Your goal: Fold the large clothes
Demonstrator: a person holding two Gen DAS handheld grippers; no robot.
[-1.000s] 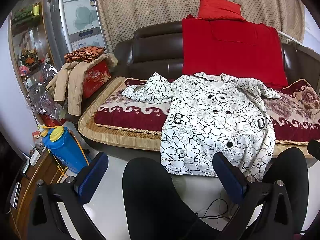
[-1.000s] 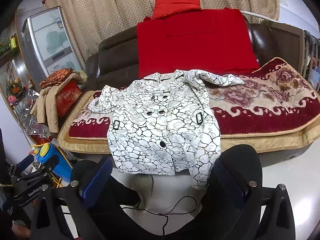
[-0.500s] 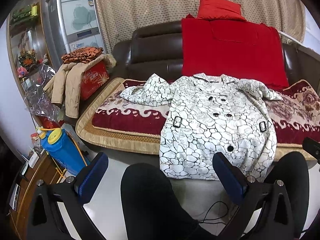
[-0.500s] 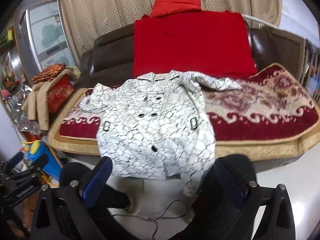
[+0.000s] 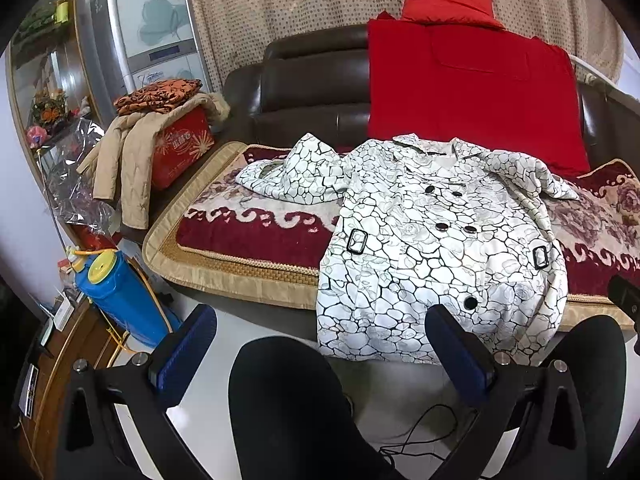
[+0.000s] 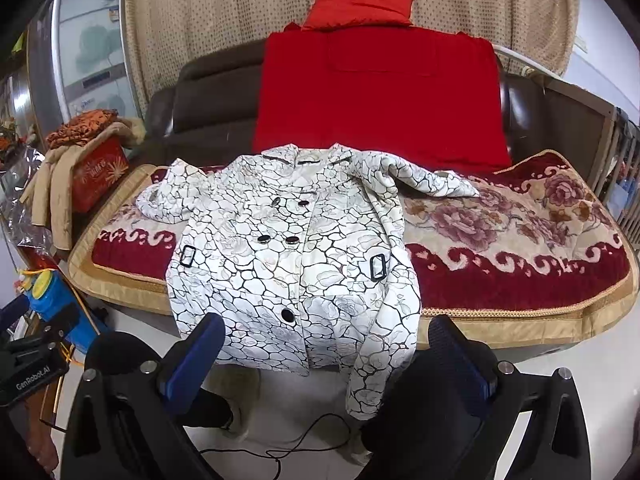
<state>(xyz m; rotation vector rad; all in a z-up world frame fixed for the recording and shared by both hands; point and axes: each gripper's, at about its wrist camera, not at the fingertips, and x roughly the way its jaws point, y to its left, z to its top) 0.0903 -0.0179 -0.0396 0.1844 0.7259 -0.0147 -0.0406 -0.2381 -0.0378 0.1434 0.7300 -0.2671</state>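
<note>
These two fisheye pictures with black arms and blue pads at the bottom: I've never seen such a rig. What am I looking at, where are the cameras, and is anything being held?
No robot is here. A person holds a two-finger claw in each hand, and each claw carries a wide-angle camera looking forward along its fingers. One picture comes from the left claw, the other from the right claw. The blue pads are the fingertips; the dark rounded shapes below are the person's legs.

Both cameras face a sofa covered by a red patterned rug. On it lies a white coat with a black crackle print, face up and buttoned, its hem hanging over the front edge. One sleeve is spread to each side. Red cushions lean behind it.

Both claws are open and hold nothing; neither touches the coat. No fold shows yet.
</note>
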